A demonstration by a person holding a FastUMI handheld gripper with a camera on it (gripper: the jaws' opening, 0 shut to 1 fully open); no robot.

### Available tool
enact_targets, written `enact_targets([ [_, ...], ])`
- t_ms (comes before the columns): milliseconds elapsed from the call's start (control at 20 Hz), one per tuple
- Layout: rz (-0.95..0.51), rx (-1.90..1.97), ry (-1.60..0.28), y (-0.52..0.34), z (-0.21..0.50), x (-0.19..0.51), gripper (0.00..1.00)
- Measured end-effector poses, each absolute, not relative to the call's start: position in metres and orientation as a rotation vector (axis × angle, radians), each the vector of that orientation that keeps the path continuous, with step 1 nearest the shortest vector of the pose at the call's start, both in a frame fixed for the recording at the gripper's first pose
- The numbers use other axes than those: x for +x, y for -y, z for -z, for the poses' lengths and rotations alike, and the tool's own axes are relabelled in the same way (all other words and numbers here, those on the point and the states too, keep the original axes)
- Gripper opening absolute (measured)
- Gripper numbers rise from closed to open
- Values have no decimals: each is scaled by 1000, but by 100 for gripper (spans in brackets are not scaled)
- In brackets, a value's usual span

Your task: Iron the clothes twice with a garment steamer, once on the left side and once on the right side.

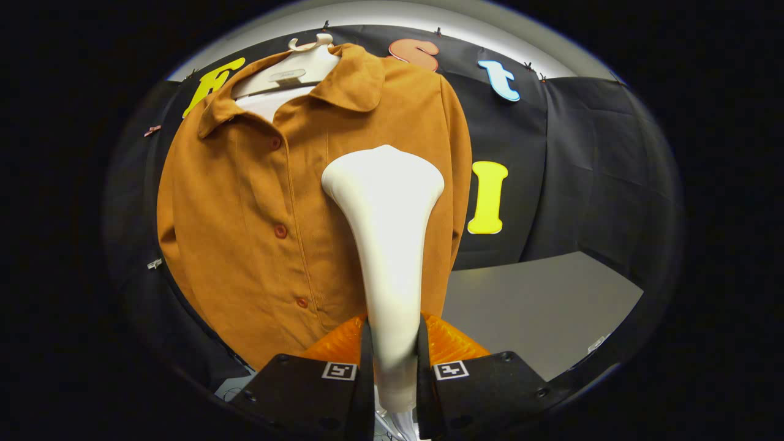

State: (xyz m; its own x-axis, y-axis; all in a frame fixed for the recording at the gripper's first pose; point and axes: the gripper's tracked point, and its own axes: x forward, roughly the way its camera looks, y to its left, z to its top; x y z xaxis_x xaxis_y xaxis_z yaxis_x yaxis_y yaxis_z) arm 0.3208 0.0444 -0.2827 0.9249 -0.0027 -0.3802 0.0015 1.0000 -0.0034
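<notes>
Two fingers of the gripper sit closest to the camera, and they squeeze the thin handle of a white garment steamer from both sides. Both fingers press on the handle, so the gripper is closed tight on it. From there the steamer rises straight up between the fingers and gets wider at the top, where its flat, rounded head is. That head points at a brown shirt and sits in front of the part of the shirt to the right of the buttons; it is hard to tell if the head touches the cloth or is just near it. Beyond the fingers, the shirt hangs on a pale hanger, and a white shirt peeks out under the open collar. A row of small round buttons runs down the front, left of the steamer. Behind the shirt hangs the black cloth wall of the booth. A gray table sits to the right of the shirt, below the wall.
</notes>
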Motion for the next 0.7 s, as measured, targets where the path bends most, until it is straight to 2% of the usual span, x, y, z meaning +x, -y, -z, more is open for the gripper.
enact_targets([
  [700,-7,-29,-640,-48,416,289,31],
])
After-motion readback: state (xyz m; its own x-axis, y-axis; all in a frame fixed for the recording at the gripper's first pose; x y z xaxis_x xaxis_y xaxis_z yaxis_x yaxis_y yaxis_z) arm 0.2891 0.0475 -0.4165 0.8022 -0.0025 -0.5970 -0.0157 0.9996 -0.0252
